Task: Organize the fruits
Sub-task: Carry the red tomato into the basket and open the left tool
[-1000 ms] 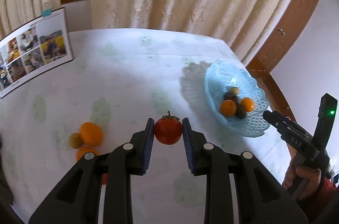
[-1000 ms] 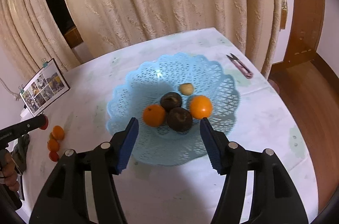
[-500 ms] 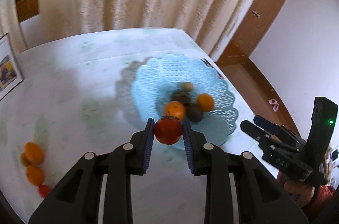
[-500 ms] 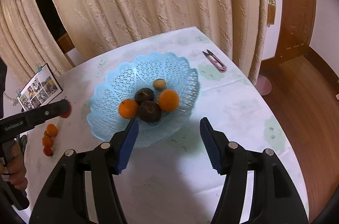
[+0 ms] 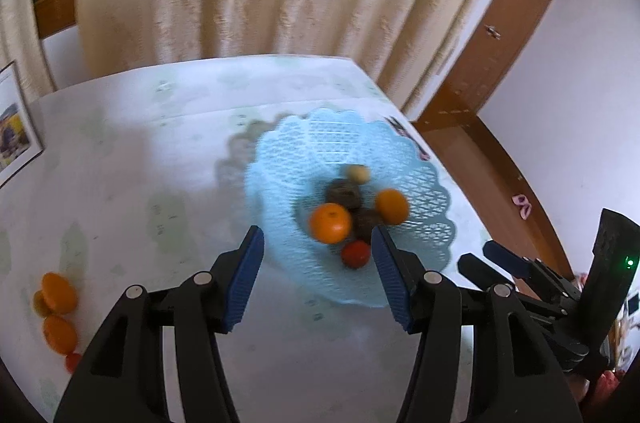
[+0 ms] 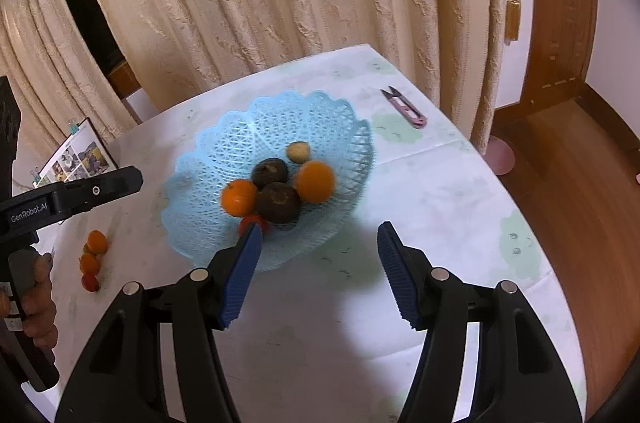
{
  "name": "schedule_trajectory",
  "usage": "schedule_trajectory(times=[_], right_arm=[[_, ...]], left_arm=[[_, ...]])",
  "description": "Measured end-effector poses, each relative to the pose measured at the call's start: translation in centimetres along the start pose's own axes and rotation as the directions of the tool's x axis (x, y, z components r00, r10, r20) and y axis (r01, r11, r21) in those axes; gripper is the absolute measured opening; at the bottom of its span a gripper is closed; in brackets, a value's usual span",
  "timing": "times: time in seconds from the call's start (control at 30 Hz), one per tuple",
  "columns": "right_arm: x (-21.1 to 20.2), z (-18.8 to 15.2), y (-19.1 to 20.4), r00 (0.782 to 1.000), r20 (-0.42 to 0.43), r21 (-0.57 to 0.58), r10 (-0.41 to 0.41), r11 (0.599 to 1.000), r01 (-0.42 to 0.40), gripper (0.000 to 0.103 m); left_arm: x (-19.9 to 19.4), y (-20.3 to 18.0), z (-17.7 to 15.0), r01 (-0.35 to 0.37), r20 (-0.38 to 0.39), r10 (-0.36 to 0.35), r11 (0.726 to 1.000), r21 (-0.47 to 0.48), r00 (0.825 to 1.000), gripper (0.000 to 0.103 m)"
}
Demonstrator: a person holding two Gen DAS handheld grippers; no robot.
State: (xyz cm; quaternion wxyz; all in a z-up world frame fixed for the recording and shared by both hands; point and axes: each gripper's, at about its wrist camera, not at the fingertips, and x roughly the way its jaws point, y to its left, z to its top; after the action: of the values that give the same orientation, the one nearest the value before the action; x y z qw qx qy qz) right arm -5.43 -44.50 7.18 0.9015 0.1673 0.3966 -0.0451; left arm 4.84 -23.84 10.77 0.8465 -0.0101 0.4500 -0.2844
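Note:
A light blue lattice basket stands on the white table. In it lie two oranges, two dark brown fruits, a small tan fruit and a red tomato at its near edge. My left gripper is open and empty, just above the basket's near side. My right gripper is open and empty over the table in front of the basket. Two oranges and a small red fruit lie on the table at the left.
Pink thread snips lie on the table behind the basket to the right. A photo board stands at the far left. Curtains hang behind the table. The table's right edge drops to a wooden floor.
My left gripper has opened and let go of the tomato, which now lies in the basket. The right gripper has drawn back a little from the basket.

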Motion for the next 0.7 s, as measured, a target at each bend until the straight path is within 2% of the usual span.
schedule_trajectory(times=[0.43, 0.5, 0.57, 0.7], right_arm=[[1.9, 0.7, 7.0, 0.995, -0.013, -0.092, 0.098, 0.991, -0.099, 0.062], [2.2, 0.6, 8.2, 0.994, -0.019, -0.105, 0.112, 0.988, -0.113, 0.068], [2.4, 0.5, 9.2, 0.993, -0.022, -0.116, 0.119, 0.986, -0.121, 0.070], [2.8, 0.1, 11.2, 0.990, -0.036, -0.135, 0.135, 0.981, -0.139, 0.070]], left_arm=[[-5.7, 8.5, -1.5, -0.144, 0.044, 0.151, 0.980, -0.137, 0.987, 0.058], [-6.5, 9.7, -1.7, -0.164, 0.049, 0.173, 0.974, -0.153, 0.984, 0.058], [-7.2, 10.9, -2.0, -0.193, 0.049, 0.204, 0.967, -0.167, 0.978, 0.058], [-8.2, 12.5, -2.4, -0.243, 0.049, 0.255, 0.954, -0.177, 0.966, 0.069]])
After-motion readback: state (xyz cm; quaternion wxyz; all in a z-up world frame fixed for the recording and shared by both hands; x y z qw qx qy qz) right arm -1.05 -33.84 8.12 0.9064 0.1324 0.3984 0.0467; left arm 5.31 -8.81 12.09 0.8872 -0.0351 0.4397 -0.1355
